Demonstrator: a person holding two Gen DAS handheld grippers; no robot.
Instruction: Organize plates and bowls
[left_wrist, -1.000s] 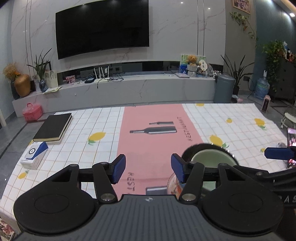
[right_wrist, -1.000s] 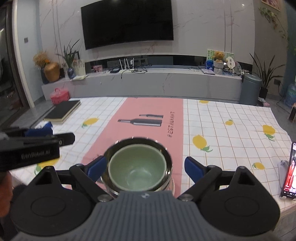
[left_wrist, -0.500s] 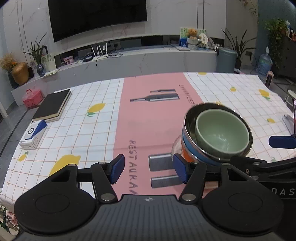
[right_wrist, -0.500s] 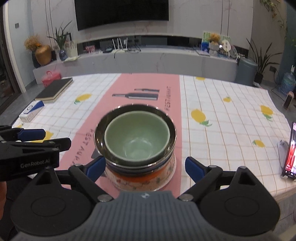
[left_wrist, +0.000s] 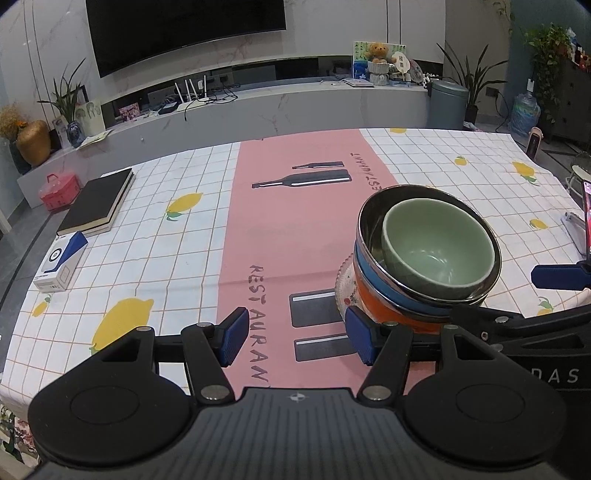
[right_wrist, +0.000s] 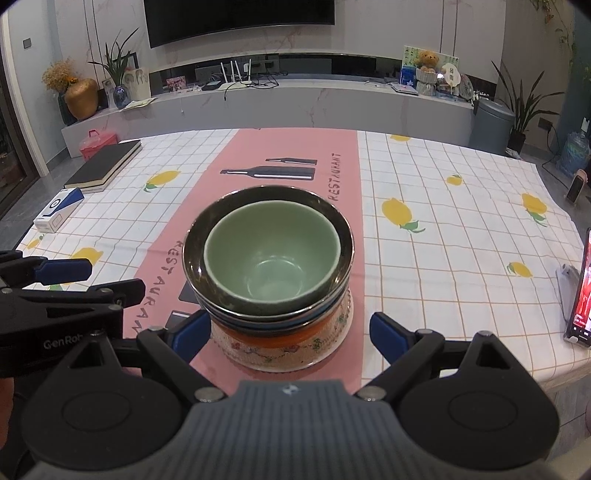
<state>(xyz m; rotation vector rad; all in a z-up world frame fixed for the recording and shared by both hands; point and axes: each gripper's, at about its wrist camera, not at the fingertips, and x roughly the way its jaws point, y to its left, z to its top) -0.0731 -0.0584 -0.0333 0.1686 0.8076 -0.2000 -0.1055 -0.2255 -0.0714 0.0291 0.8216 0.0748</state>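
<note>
Left tongs (left_wrist: 295, 334): black linkage arms with blue pads, jaws spread wide and empty, above the pink central stripe of the tablecloth (left_wrist: 291, 236); the right-hand pad (left_wrist: 360, 339) lies just beside the base of the crockery stack without gripping it. Right tongs (right_wrist: 284, 334): same build, jaws spread wide on either side of the stack's base, the left pad (right_wrist: 190, 334) close to or touching the orange bowl, the right pad (right_wrist: 388, 338) clear of the plate's rim; contact at the left pad cannot be told, and no squeeze shows.

Crockery stack, near edge of the tabletop (right_wrist: 461, 236), on the pink stripe: a pale green ceramic bowl (right_wrist: 271, 262) nests, slightly tilted, in a shiny steel bowl (right_wrist: 336, 225), which sits in a blue-rimmed bowl (right_wrist: 325, 314); beneath is an orange floral-patterned bowl (right_wrist: 280, 338), and the whole stands on a white patterned plate (right_wrist: 341, 332).

Tablecloth: white check with yellow lemons, the stripe printed with bottle shapes and the word RESTAURANT.

Far left of the tabletop: a black hardback book (left_wrist: 98, 201) and, nearer, a small blue-and-white carton (left_wrist: 61, 266). Right edge: a lit phone on a stand (right_wrist: 583, 291).

Beyond the tabletop: a grey low media shelf (right_wrist: 295, 99) under a dark wall-mounted television (right_wrist: 238, 16).
</note>
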